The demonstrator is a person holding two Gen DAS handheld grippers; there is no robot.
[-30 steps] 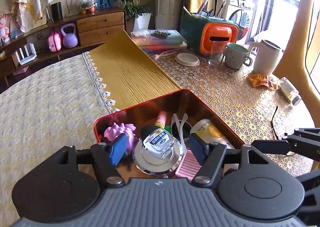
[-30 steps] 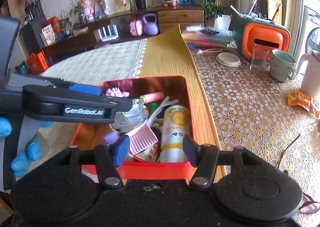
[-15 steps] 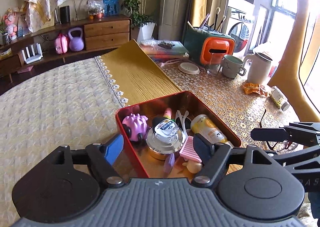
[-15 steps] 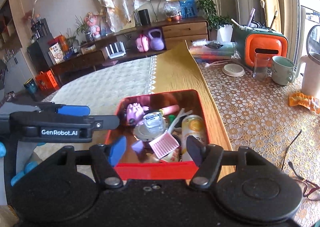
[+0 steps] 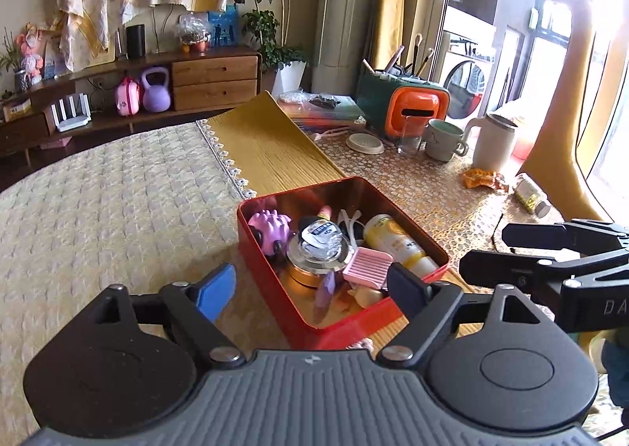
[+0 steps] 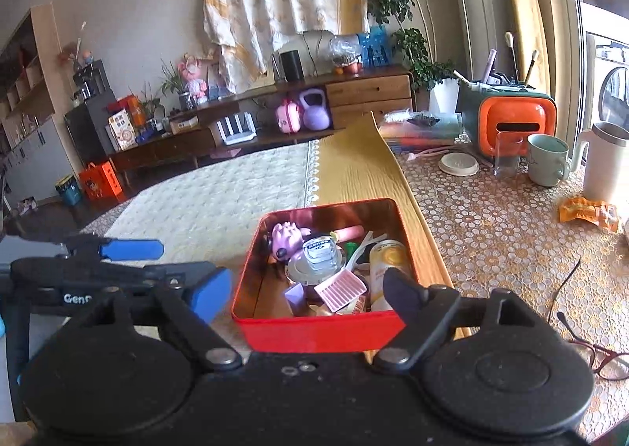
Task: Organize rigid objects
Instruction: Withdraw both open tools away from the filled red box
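A red tin box (image 5: 275, 285) (image 6: 322, 332) sits on the table and holds several small things: a pink spiky toy (image 5: 269, 228) (image 6: 289, 235), a round metal tin (image 5: 314, 263) with a clear packet on it, a yellow bottle (image 5: 393, 239) (image 6: 387, 261) and a pink ribbed piece (image 5: 367, 267) (image 6: 342, 287). My left gripper (image 5: 310, 290) is open and empty, above the box's near edge. My right gripper (image 6: 304, 294) is open and empty, just before the box's front wall.
A yellow runner (image 5: 271, 151) lies behind the box, a cream quilted cloth (image 5: 118, 202) to its left. On the lace cloth at right stand an orange-green holder (image 5: 412, 112), a mug (image 5: 442, 139), a white jug (image 5: 493, 147), a small jar (image 5: 532, 200) and glasses (image 6: 597, 355).
Both grippers have pulled back and up from the box. The left gripper has opened wider and moved away from the metal tin, which stays in the box.
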